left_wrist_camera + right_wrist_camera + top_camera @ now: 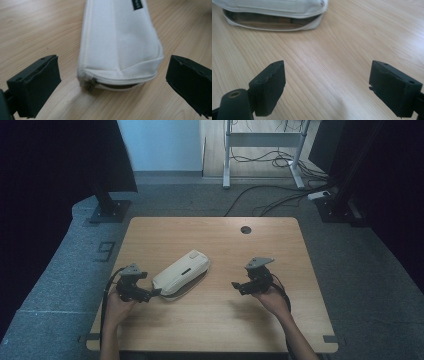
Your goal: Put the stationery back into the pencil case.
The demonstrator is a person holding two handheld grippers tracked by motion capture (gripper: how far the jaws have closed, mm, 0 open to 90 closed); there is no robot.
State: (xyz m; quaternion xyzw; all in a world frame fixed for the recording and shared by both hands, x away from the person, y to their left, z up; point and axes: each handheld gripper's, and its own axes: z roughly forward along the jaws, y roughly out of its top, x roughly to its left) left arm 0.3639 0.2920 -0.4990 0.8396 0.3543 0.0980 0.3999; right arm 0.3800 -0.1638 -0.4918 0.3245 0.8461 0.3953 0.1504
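Wooden table [280, 250] carries a white pouch [181, 271] near centre, seemingly soft, light canvas; left gripper [112, 82] fingers wide at its zipper end; right gripper [327, 87] wide, at three o'clock; pinch the end seam.

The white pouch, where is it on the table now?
In the high view the white pouch lies left of the table's middle, just ahead of the open left gripper.

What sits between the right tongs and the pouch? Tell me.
Nothing: bare wooden table separates the open right tongs from the white pouch, seen in the right gripper view.
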